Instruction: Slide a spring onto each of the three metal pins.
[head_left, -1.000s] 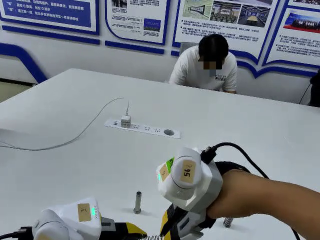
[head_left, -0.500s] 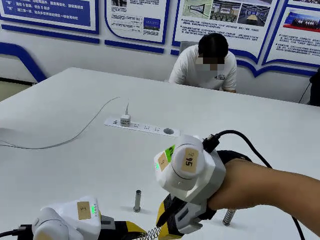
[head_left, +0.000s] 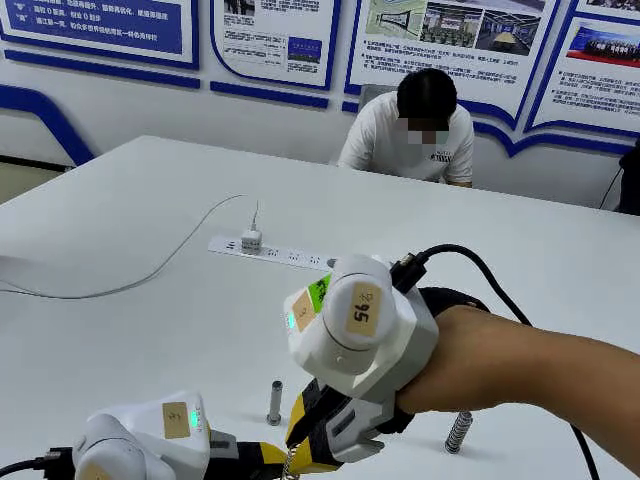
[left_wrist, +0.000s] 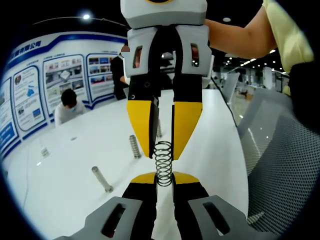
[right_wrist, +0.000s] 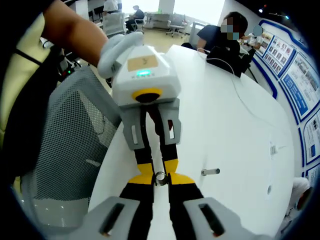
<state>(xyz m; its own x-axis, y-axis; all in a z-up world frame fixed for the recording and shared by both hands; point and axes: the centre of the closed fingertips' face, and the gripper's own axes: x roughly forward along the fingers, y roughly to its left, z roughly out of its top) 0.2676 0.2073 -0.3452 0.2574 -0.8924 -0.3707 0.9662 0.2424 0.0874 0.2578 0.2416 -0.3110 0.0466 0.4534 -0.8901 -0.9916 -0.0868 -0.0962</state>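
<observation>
The spring (left_wrist: 162, 162) for this round is off the surface (head_left: 150, 330), held upright in the air between my two tools. I judge the job partway done: one pin (head_left: 458, 430) out to my right looks sleeved in coils, a bare pin (head_left: 275, 402) stands nearer the middle, and the third I cannot place. My left tool (left_wrist: 164, 180) pinches the spring's lower end. My right tool (right_wrist: 160, 180) faces it from the opposite side, jaws narrow around the top coils, though whether they grip I cannot tell. The bare pin stands apart from both tools
</observation>
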